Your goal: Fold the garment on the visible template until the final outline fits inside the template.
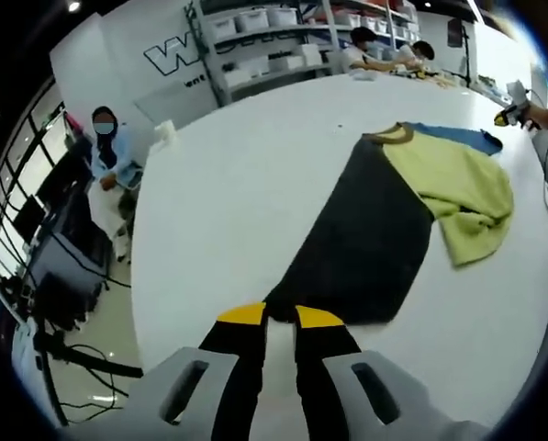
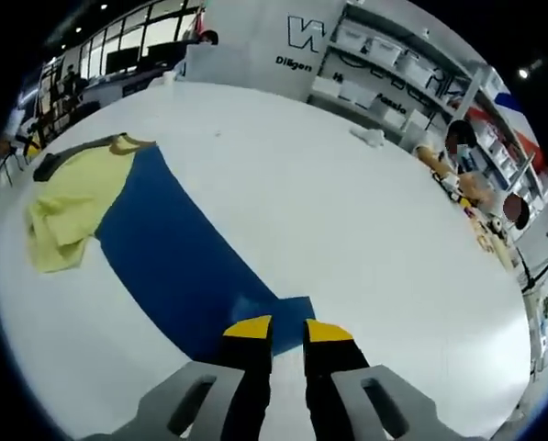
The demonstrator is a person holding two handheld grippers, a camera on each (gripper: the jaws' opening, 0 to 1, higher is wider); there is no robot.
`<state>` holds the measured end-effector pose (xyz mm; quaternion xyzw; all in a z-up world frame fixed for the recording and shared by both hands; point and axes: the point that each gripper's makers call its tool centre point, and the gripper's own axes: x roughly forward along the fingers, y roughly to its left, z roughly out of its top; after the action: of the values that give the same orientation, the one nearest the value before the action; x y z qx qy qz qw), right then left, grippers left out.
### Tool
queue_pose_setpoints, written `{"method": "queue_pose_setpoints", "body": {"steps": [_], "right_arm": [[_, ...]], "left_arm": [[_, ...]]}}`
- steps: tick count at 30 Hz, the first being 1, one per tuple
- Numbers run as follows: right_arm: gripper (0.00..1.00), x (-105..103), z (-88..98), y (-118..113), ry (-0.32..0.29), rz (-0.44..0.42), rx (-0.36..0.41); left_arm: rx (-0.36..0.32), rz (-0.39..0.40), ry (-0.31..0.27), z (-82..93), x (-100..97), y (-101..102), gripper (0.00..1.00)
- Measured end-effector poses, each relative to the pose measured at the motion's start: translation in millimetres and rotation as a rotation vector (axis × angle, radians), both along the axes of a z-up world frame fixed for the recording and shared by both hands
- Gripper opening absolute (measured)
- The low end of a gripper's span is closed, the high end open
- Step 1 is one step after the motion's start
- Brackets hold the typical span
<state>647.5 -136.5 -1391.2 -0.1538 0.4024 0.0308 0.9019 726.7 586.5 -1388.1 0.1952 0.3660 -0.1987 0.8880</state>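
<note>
The garment (image 1: 397, 216) lay flat on the white tabletop (image 1: 246, 211), its yellow sleeve already folded inward; the lengthwise folds remained, I judged. I saw no separate template outline. My left claw (image 1: 281, 317) and right claw (image 2: 286, 328) sat slightly parted at its hem corners, gripping nothing.

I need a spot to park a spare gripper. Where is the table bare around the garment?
In the left gripper view, the white table is bare between the garment's dark panel and the edge nearest the seated person. In the right gripper view, it is bare from the blue panel to the far edge with clutter. Crowded: the bunched yellow fabric and the hem by both grippers' fingers.
</note>
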Motion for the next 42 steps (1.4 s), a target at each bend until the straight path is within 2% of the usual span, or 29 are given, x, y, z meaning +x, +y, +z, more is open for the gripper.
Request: {"method": "queue_pose_setpoints", "body": {"steps": [10,16,24,28,34,39,42], "right_arm": [[0.14,1,-2.7,18,-0.022,0.004,0.051],[0.20,2,-0.6,27,-0.045,0.014,0.074],[0.24,-4,-13.5,37,-0.023,0.028,0.075],[0.23,-4,-19.0,37,-0.006,0.039,0.049],[0.21,5,-21.4,40,0.011,0.072,0.018],[0.20,10,-23.9,43,0.018,0.075,0.018],[0.18,9,-28.0,42,0.030,0.077,0.008]], "left_arm": [[-0.068,-0.065,-0.005,3.5,-3.1,-52,0.30],[-0.098,-0.090,0.006,3.0,-7.2,-73,0.35],[-0.093,-0.131,0.030,-9.6,-18.5,-98,0.37],[-0.056,-0.156,0.047,-19.8,-24.3,-104,0.37],[-0.043,-0.175,0.059,-27.0,-27.8,-110,0.38],[-0.013,-0.171,0.054,-29.3,-23.8,-105,0.34],[0.038,-0.179,0.053,-34.1,-20.8,-97,0.29]]}}
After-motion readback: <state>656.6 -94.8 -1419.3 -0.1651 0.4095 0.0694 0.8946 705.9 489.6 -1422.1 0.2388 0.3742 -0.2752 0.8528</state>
